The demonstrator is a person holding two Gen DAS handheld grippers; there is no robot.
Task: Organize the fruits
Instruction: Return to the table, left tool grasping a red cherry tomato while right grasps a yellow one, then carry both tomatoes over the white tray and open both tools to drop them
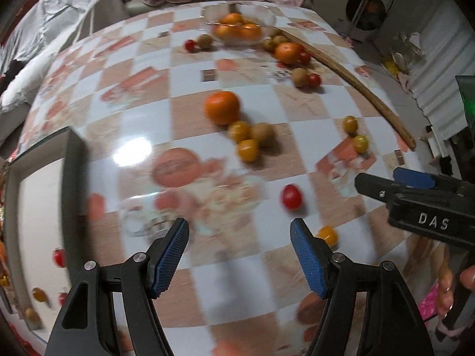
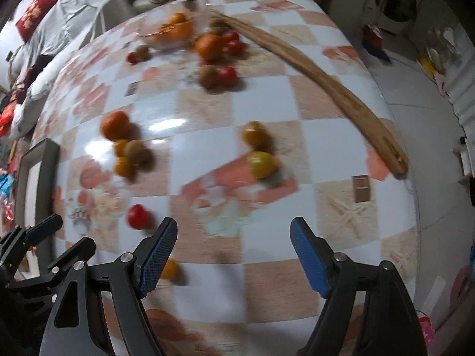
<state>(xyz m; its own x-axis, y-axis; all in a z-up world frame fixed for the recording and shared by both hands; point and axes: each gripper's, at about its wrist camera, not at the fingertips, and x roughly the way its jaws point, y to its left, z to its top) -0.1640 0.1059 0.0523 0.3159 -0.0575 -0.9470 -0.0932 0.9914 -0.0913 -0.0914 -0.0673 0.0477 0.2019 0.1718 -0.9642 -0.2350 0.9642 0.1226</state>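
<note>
- The counter (image 1: 311, 136) wears a glossy checked cloth of white, tan and peach squares, with a rumpled bed and pink clothes beyond its far edge.
- Fruit lies scattered over it: a glass bowl (image 1: 237, 23) at the far side holds several oranges, with more small fruit just beside it.
- Near the middle an orange (image 1: 222, 107) sits touching a cluster of three small yellow-brown fruits (image 1: 248, 139).
- A pair of yellow tomatoes (image 2: 259, 148) lies to the right of that cluster, well apart from it.
- A red tomato (image 1: 292, 196) lies nearer, alone, and a small yellow tomato (image 1: 326, 235) sits just behind the right finger of the left hand-held gripper.
- A long wooden stick (image 2: 326, 89) curves along the right edge of the counter.
- A dark-framed tray (image 1: 38, 207) on the left has a few small fruits in it.
- The left hand-held gripper (image 1: 239, 255) hangs over the near counter, jaws wide and nothing between them.
- The right hand-held gripper (image 2: 234, 255) is likewise wide and empty, just to the right of the left one.
- Both views are blurred.
</note>
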